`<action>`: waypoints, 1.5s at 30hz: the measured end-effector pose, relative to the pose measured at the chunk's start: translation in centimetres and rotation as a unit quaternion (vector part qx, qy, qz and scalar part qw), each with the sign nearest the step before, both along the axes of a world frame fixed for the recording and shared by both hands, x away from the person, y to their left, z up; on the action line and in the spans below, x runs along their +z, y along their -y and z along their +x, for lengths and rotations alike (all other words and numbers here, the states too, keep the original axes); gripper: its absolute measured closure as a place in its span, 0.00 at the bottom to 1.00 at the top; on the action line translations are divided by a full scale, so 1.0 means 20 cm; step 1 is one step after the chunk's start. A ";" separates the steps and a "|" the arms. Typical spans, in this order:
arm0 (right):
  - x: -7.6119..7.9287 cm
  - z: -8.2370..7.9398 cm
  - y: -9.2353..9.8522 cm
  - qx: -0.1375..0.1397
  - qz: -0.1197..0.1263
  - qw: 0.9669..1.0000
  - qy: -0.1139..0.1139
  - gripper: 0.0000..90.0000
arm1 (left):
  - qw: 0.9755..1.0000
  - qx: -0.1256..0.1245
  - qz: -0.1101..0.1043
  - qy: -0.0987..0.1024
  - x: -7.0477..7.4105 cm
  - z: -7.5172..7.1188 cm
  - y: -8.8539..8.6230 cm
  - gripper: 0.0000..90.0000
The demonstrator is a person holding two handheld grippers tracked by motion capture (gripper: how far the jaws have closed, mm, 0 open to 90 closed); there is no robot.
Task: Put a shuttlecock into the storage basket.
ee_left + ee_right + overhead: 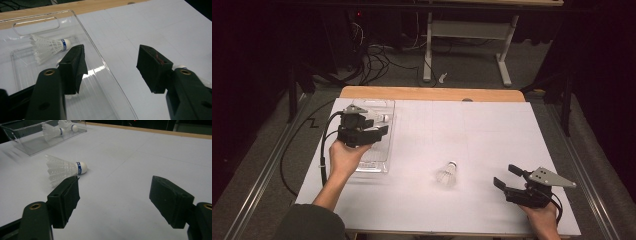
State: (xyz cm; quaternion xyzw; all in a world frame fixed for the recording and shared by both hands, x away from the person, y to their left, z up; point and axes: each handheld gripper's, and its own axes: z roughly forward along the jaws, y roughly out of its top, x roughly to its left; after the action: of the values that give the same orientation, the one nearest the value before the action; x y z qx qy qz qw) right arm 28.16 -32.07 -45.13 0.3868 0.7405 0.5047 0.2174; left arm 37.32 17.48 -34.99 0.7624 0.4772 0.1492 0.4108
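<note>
A white shuttlecock (pixel 447 174) (pixel 65 168) with a blue band lies on its side on the white sheet, cork end to the right in the right gripper view. My right gripper (pixel 506 176) (pixel 115 197) is low at the front right, open and empty, a short way from it. A clear plastic tray (pixel 373 167) (pixel 107 72) (pixel 32 143) at the left holds a shuttlecock (pixel 379 117) (pixel 48 47) (pixel 52 131) and a second one (pixel 68 125). My left gripper (pixel 381 132) (pixel 112 65) hovers open over the tray's right wall, holding nothing.
The white sheet (pixel 482 135) covers the table, with a wooden strip (pixel 432 93) along the far edge. Beyond it are floor cables (pixel 377 60) and a white desk frame (pixel 462 45). Black cable (pixel 287 160) trails off the table's left side.
</note>
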 end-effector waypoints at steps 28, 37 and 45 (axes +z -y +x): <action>0.00 0.00 0.00 0.001 0.000 1.000 0.001 0.27 | 1.000 0.004 -0.011 0.020 -0.06 -0.12 -0.05 0.44; 0.00 0.00 0.00 0.001 0.000 1.000 0.001 0.27 | 0.999 0.004 -0.014 0.031 -0.07 -0.15 -0.05 0.44; 0.00 0.00 0.00 0.001 0.000 1.000 0.001 0.27 | 0.999 0.005 -0.018 0.041 -0.08 -0.19 -0.06 0.44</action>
State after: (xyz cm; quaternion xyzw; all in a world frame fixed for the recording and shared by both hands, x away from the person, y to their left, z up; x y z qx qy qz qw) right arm 28.15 -32.03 -45.13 0.3858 0.7408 0.5049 0.2178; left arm 33.60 18.76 -36.53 0.7458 0.4662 0.1736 0.4432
